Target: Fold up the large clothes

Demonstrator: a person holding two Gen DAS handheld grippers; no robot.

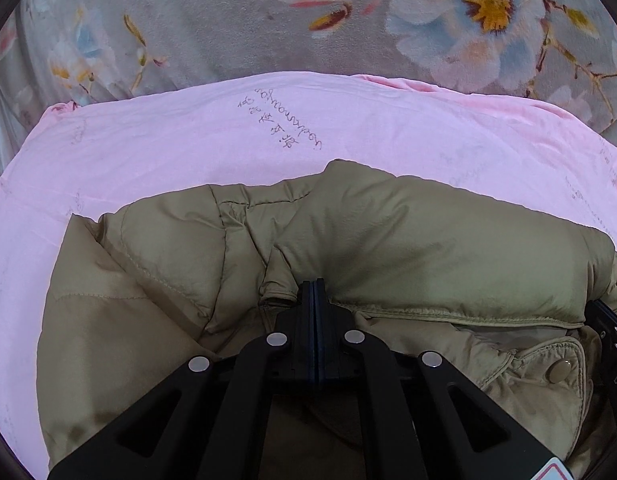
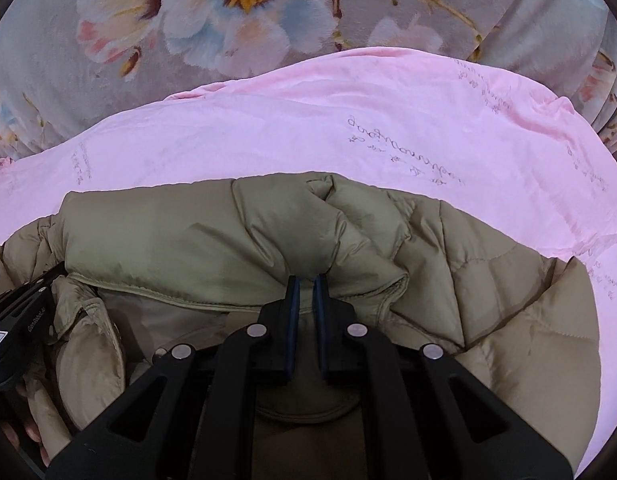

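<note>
We counted one garment: a single khaki puffer jacket [image 1: 428,232], quilted and glossy, lying on one pink sheet [image 1: 148,152]. Under that sheet lay one grey floral blanket [image 1: 212,20], printed with large pale blossoms with yellow centres.

We held two grippers. The left gripper [image 1: 317,285] had its jaws pressed together, and the jacket's fabric bunched up right at their tips; whether any cloth was truly pinched between them we could not tell. The right gripper [image 2: 307,285] had its jaws drawn narrow on a fold of the jacket's padded edge, the blue pads [image 2: 293,300] a slim gap apart with fabric running between them. Each gripper's black frame also showed at the margin of the other's view, so the two sat near one another along the same rolled edge of the jacket. On the left view we saw one snap button [image 1: 559,369] on a flap near the lower right.

No containers were in sight. The jacket's inner lining [image 2: 156,316] lay open beneath the right gripper, paler than the shell.

The jacket sat toward the near side of the pink sheet, which carried faint handwritten-style script [image 1: 286,120] in several places. The sheet was smooth apart from soft creases near its far edge, and the blanket spread beyond it to the rim of both views.
</note>
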